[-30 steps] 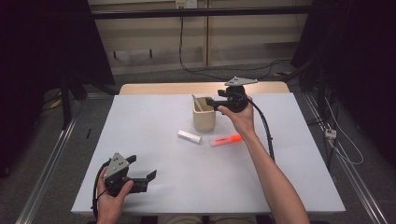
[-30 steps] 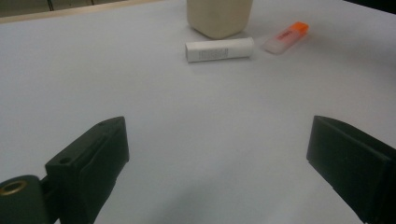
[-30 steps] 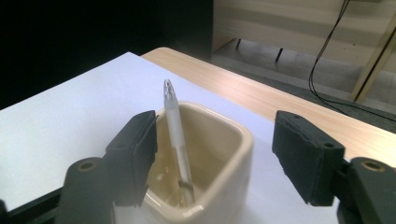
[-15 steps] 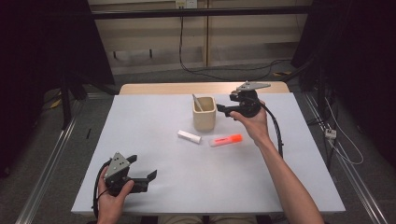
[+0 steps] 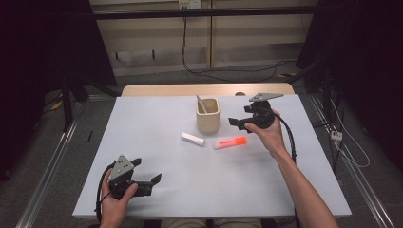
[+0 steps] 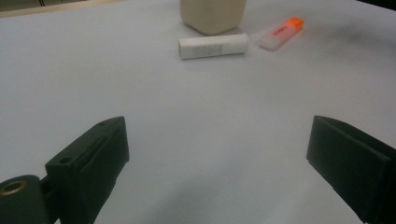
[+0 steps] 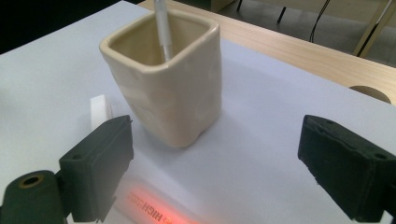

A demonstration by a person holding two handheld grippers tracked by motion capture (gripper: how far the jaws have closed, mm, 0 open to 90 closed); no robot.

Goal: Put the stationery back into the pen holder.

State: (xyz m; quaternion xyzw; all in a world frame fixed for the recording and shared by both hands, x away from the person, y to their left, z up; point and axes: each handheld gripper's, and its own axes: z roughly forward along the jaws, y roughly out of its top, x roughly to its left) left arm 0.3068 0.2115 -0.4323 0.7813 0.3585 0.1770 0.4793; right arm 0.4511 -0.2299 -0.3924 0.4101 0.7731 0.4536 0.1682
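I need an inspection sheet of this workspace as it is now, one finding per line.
Surface: white table, bare around the items.
Job's things: beige cup upright with a pen inside; white tube and orange highlighter lying apart, in front of it.
Clutter: nothing seen.
Tongs: left tongs open, empty; right tongs open beside the cup, jaws just opening, empty.
Cables: black cable trails from the right tongs.
Surroundings: floor cables, dark curtains.

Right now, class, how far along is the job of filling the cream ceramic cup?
Done: a thin grey pen stands in the cream ceramic cup. In hand: nothing; the right gripper, its jaws just opened, is empty beside the cup. Left: the orange highlighter and white tube lie on the table; the left gripper waits open.
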